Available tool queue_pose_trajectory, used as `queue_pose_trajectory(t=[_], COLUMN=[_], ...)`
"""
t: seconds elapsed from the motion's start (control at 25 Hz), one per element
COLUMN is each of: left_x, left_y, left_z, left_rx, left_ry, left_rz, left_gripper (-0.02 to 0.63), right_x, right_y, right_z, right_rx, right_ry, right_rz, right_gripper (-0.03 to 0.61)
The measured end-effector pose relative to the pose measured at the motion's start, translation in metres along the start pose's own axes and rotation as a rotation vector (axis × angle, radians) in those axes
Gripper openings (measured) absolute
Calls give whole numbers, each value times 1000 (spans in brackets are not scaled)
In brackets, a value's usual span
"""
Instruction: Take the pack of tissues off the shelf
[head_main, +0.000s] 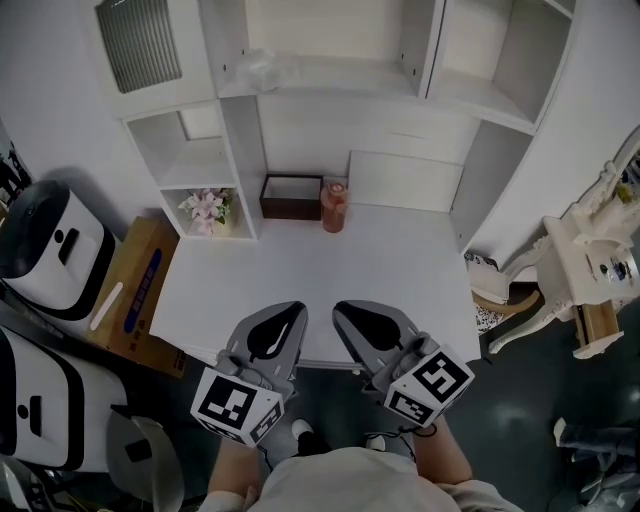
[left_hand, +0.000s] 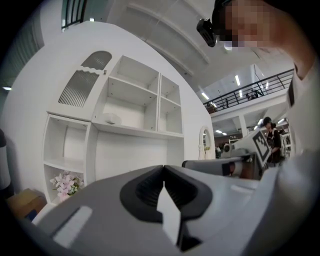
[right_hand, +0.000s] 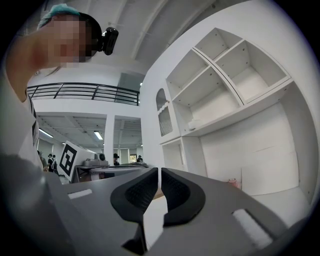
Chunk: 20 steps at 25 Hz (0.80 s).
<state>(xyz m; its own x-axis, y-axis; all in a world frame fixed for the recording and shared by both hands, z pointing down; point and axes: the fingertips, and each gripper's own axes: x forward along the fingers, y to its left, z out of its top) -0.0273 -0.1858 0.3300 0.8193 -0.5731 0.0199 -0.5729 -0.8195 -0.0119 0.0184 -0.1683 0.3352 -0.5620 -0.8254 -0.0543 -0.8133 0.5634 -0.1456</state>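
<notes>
The pack of tissues (head_main: 262, 70), a clear, crinkled plastic packet, lies on the middle shelf of the white shelf unit (head_main: 330, 80) behind the table. It shows small in the left gripper view (left_hand: 111, 118) and the right gripper view (right_hand: 194, 123). My left gripper (head_main: 298, 308) hangs over the table's front edge, shut and empty (left_hand: 163, 167). My right gripper (head_main: 338, 308) is beside it, also shut with nothing held (right_hand: 158, 170). Both are far from the pack and point toward the shelves.
On the white table (head_main: 300, 270) near the back stand a dark brown open box (head_main: 291, 196) and an orange jar (head_main: 334, 206). Pink flowers (head_main: 206, 209) fill a low cubby. A cardboard box (head_main: 140, 290) and white machines (head_main: 50, 250) are left; white furniture (head_main: 585, 270) is right.
</notes>
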Motion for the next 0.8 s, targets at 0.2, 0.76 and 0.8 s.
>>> queue_pose_trajectory(t=[0.2,0.76,0.8], left_x=[-8,-18,-17], left_y=[28,75,76], left_z=[-1,-5,-5], left_rx=[0,-3,-4], left_ry=[1,-17,-19], left_rz=[-19,-100,-106], left_gripper=[2,2,2], right_x=[26,69,70], right_y=[8,20,20], right_z=[-6,-12,-12], right_rx=[2,-14,-17], right_ry=[0,-12,-11], right_rz=[-23,-117,-125], right_gripper=[21,21,13])
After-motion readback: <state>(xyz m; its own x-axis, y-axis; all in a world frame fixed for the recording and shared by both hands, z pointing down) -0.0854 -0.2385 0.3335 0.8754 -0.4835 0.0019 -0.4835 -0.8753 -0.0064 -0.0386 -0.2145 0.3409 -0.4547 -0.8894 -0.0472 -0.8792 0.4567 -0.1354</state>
